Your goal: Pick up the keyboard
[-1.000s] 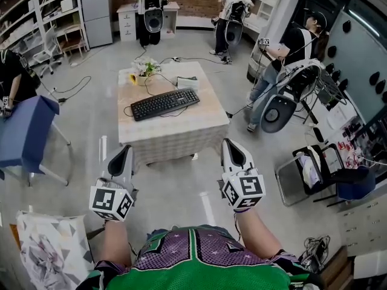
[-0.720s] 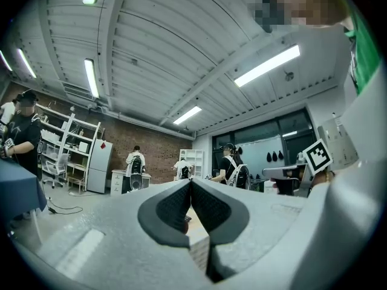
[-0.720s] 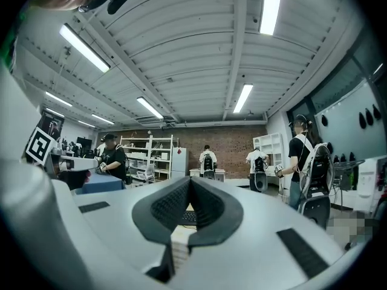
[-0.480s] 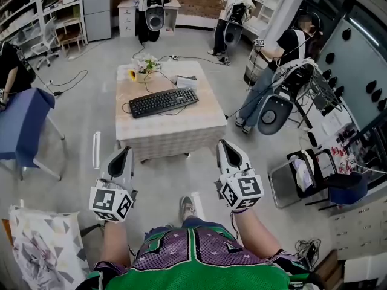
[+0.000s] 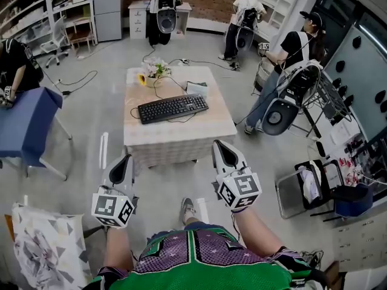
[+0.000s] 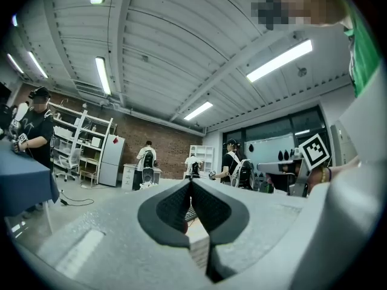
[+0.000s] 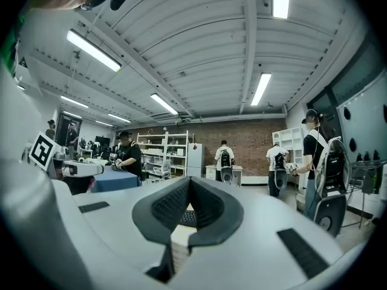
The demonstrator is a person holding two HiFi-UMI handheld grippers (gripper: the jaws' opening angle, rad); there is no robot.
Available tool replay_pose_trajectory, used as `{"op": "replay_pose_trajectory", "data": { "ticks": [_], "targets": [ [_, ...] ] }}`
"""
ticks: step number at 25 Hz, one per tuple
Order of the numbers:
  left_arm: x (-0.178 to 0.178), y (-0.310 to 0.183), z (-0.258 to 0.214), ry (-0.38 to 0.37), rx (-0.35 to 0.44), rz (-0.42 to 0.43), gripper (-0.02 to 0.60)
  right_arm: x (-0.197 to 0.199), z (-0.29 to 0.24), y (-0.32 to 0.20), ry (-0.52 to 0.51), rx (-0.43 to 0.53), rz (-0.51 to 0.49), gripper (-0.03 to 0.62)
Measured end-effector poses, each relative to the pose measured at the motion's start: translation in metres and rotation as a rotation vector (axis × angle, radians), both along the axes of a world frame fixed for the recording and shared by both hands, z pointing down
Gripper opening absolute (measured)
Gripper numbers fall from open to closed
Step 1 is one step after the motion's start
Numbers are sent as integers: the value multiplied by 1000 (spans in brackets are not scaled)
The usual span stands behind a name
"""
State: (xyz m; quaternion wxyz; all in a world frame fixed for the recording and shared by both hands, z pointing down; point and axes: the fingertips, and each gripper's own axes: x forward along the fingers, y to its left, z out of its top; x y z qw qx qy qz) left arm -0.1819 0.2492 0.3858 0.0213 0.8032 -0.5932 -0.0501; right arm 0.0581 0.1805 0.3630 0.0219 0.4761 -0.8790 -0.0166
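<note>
Since one second ago the whole scene has shifted in the head view: a shoe [image 5: 188,209] now shows below, between my two arms, and the table [image 5: 175,148] with its light cloth sits a little nearer to the tools. I read this as a step forward, so the approach is under way but the reach has not yet begun.

Both claws are clenched and hold nothing. The left gripper [image 5: 125,162] has its dark pads pressed together along their upper part, and the right gripper [image 5: 221,150] looks the same. Both point level toward the table's front side, the right one a little further ahead. I judge that the jaws must be opened before any grasp is possible.

The keyboard [image 5: 173,108] lies flat near the middle of the table top, well apart from both tools. It is black, long and low, and turned slightly, with its right end further from me. A thin cable [image 5: 158,88] runs from it toward the flower pot [image 5: 152,73] at the far left corner. Just beyond its right end stands a small pale box [image 5: 196,88].
</note>
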Motion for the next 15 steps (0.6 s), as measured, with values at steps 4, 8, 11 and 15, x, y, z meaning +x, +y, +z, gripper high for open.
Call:
{"op": "replay_pose_trajectory", "data": {
  "ticks": [4,8,11,15],
  "targets": [
    [-7,-22,-7,-32,2,-29,18,-14,-3,-28,-27,14,-45,2],
    [-7,-56,-9,-56,-13,-32,18,-11,2,-65,-55,-1,-42,2],
    [5,-85,-10,-57,-32,-4,18,4,4,-95,-63,-13,-31,2],
    [34,-125,-21,-73,-46,32,18,33,3,-136,-108,-29,-15,3]
  ]
}}
